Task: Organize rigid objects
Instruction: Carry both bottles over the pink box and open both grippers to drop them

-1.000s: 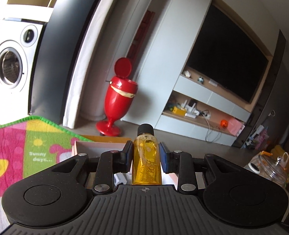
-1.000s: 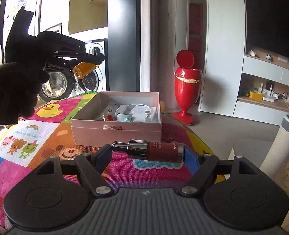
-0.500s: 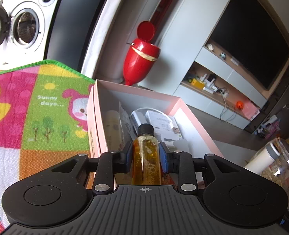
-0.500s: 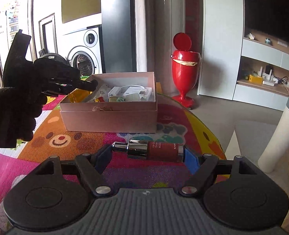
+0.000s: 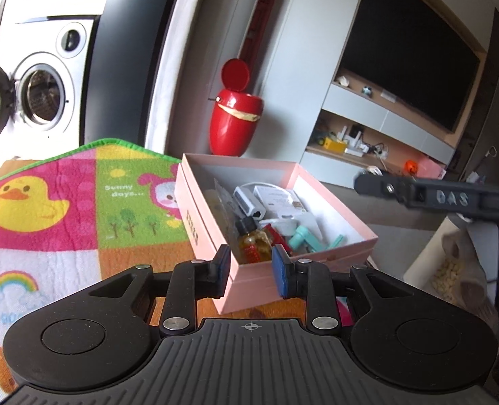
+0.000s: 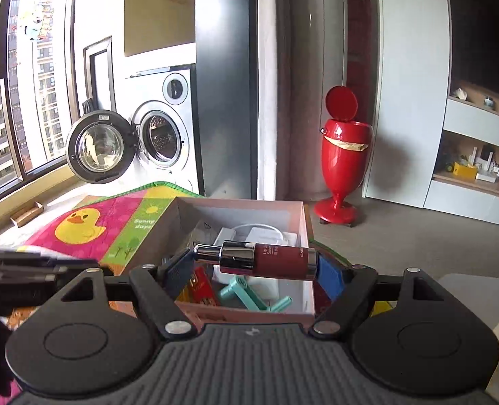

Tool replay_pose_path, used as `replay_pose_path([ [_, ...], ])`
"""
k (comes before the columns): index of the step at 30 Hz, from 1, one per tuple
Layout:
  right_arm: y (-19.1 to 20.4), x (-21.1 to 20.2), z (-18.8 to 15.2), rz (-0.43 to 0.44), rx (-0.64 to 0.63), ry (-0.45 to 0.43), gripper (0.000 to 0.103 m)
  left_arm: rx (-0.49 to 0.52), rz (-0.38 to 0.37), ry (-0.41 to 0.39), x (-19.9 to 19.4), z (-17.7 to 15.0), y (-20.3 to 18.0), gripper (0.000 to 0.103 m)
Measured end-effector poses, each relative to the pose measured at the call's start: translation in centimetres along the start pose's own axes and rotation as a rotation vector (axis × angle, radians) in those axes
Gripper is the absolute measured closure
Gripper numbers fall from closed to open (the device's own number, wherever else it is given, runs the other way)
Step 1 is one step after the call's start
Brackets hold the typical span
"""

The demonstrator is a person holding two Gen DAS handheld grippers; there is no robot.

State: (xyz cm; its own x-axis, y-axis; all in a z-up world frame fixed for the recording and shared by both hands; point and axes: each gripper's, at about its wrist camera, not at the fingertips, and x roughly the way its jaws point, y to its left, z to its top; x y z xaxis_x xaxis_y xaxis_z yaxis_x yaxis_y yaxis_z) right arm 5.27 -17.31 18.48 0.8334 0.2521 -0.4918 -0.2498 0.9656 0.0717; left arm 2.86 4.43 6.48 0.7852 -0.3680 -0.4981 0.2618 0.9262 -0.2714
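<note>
Left wrist view shows the left hand-held gripper [image 5: 251,265] spread and empty just outside the pink box [image 5: 337,209], where the amber bottle [image 5: 252,241] lies among the clutter. The right hand-held gripper [image 6: 256,263] pinches a dark red lip serum tube [image 6: 269,259] crosswise above that box; lowering and releasing it looks next.

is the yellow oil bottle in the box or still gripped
In the box: the yellow bottle lies among the items in the pink box, and the left gripper is open, empty.
</note>
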Motion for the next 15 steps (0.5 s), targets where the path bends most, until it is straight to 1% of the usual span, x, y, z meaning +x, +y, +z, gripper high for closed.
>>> replay_pose_path([
  [2, 0.3, 2.8, 2.1, 0.016, 0.007, -0.020, 0.025, 0.002, 0.026, 0.013, -0.9, -1.1, 0.5, 0.073],
  [3, 0.5, 4.7, 3.2, 0.010, 0.006, 0.001, 0.025, 0.010, 0.046, 0.018, -1.2, -1.5, 0.7, 0.073],
  [5, 0.5, 7.4, 4.5, -0.008, 0.022, 0.048, 0.025, 0.047, 0.106, 0.031, -2.1, -2.3, 1.3, 0.073],
  [7, 0.4, 8.9, 4.5, -0.048, 0.042, 0.074, 0.025, 0.087, 0.155, 0.050, -3.0, -3.1, 1.8, 0.073],
  [8, 0.3, 9.0, 4.0, -0.066, 0.056, 0.085, 0.024, 0.104, 0.173, 0.061, -3.4, -3.7, 2.1, 0.073],
  [10, 0.1, 8.2, 2.2, -0.066, 0.077, 0.105, 0.024, 0.129, 0.207, 0.089, -3.9, -4.6, 2.5, 0.073],
  [13, 0.6, 5.3, -1.5, -0.053, 0.054, 0.121, 0.022, 0.146, 0.233, 0.140, -3.7, -5.8, 2.8, 0.073],
  [15, 1.0, 3.7, -3.5, -0.072, 0.039, 0.133, 0.021, 0.140, 0.244, 0.165, -3.2, -6.4, 2.8, 0.073],
])
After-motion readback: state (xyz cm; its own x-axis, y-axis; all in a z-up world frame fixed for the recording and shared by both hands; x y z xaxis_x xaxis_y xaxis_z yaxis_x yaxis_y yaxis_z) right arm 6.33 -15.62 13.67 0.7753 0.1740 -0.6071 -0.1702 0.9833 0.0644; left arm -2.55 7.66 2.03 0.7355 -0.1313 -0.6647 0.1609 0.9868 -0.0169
